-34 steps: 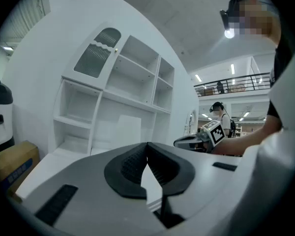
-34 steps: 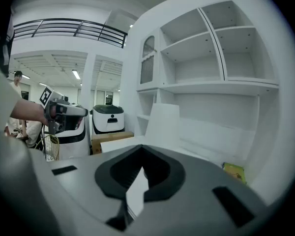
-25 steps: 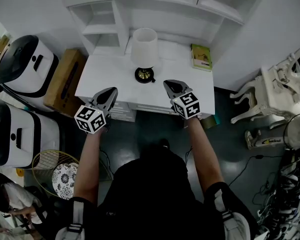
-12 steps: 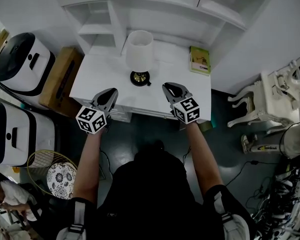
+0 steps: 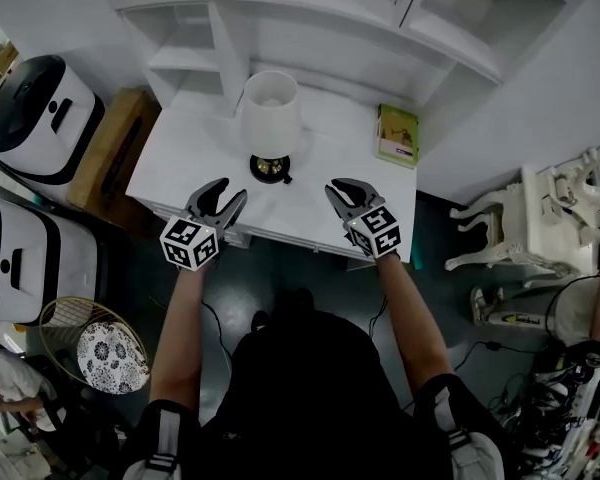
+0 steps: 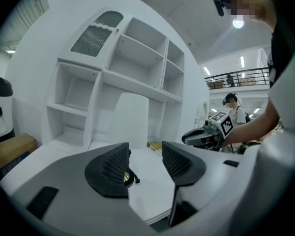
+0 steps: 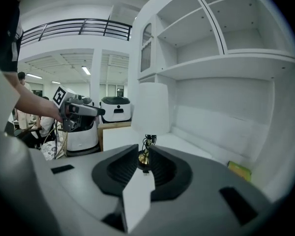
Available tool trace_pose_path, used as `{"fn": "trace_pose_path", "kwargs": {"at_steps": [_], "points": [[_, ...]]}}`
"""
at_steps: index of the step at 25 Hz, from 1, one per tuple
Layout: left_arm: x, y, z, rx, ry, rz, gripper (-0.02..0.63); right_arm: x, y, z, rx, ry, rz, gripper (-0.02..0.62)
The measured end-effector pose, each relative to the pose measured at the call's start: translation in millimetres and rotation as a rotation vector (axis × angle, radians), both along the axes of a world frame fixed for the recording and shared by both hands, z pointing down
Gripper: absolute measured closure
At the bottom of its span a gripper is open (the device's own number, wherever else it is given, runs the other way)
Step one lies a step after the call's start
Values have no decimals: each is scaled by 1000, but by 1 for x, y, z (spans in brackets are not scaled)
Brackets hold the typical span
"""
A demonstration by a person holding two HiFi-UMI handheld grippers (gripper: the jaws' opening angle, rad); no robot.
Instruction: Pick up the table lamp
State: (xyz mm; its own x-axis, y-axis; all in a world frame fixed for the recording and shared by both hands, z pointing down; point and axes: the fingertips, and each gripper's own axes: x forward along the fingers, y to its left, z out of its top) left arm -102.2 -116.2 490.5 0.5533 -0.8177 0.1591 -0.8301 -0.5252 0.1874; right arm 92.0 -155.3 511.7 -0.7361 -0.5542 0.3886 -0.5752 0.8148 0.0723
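Left gripper (image 5: 223, 196) has its jaws spread. They've just been opening and nothing's between them, just bare desk (image 5: 175, 168) showing through the gap. Right gripper (image 5: 343, 190) is parted too, with a narrower gap, and it's empty as well. In the right gripper view the lamp (image 5: 270, 118) lines up with that gap, brass stem and all, but it stands further back and nothing's touching it.

It's upright on the white desk, roughly mid-width and toward the back by the shelves (image 5: 195, 58), with a white shade on top and a dark round foot. Both grippers hover over the front edge of the desk, one on each side of it and clearly short of it. A green book (image 5: 397, 134) lies flat to its right, near the wall. A cardboard box (image 5: 105, 153) sits on the floor left of the desk.
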Motion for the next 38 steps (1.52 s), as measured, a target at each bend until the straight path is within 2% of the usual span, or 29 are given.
{"fn": "trace_pose_path", "kwargs": {"at_steps": [8,13,17,19,22,30,38], "points": [[8,-11,14,-20,-21,-50,339,14,-21,8,-6,1,-44,538],[12,-11,16,-30,-34,-81,330,18,-25,13,-18,-13,-74,538],[17,-10,21,-43,-59,-98,330,23,-23,-5,18,-73,-60,540],[19,-10,24,-48,-74,-105,330,23,-22,-17,49,-105,-57,586],[23,-11,26,-53,-79,-109,330,24,-22,-21,66,-107,-72,588],[26,-15,36,-70,-64,-104,319,31,-16,-14,-11,-140,-34,588],[25,-30,50,-84,-49,-63,305,35,-11,-1,-41,-110,-2,588]]}}
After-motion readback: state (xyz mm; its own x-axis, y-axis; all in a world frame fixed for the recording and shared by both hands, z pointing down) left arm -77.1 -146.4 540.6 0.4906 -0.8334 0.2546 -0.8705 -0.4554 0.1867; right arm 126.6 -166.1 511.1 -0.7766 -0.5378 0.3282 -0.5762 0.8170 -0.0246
